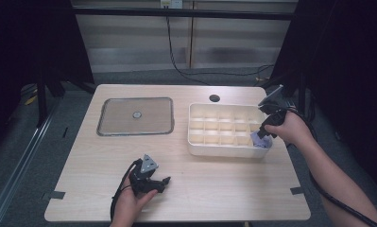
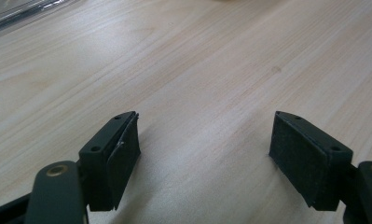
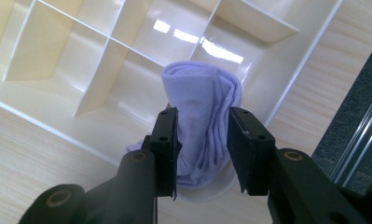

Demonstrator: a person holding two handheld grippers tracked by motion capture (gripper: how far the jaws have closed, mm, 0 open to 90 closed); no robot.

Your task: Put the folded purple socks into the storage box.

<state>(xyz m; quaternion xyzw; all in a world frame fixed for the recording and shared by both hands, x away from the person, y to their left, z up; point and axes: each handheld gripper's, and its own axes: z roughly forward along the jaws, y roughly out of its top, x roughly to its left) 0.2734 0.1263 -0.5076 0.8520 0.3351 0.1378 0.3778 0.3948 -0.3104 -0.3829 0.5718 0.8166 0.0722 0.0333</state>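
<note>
While my right gripper stood over the near right corner of the divided tray, its jaws lay on either side of a folded lilac cloth. The left pad seemed to touch the fabric; a narrow gap appeared to remain at the right pad, so I judged the hold loose rather than firm. The cloth stood partly in the corner compartment, its lower end draped over the tray's near rim. In the high view the same cloth showed at that corner, under my right hand.

Risks, as I judged them: with so light a hold the cloth could slip out and unfold, or slide off the rim onto the table. A pad could also catch a fold and drag the cloth back out of its compartment, or nudge the light tray.

My left gripper rested low over bare table, jaws wide apart and empty, well away from the tray. A flat lid lay beside the tray.
</note>
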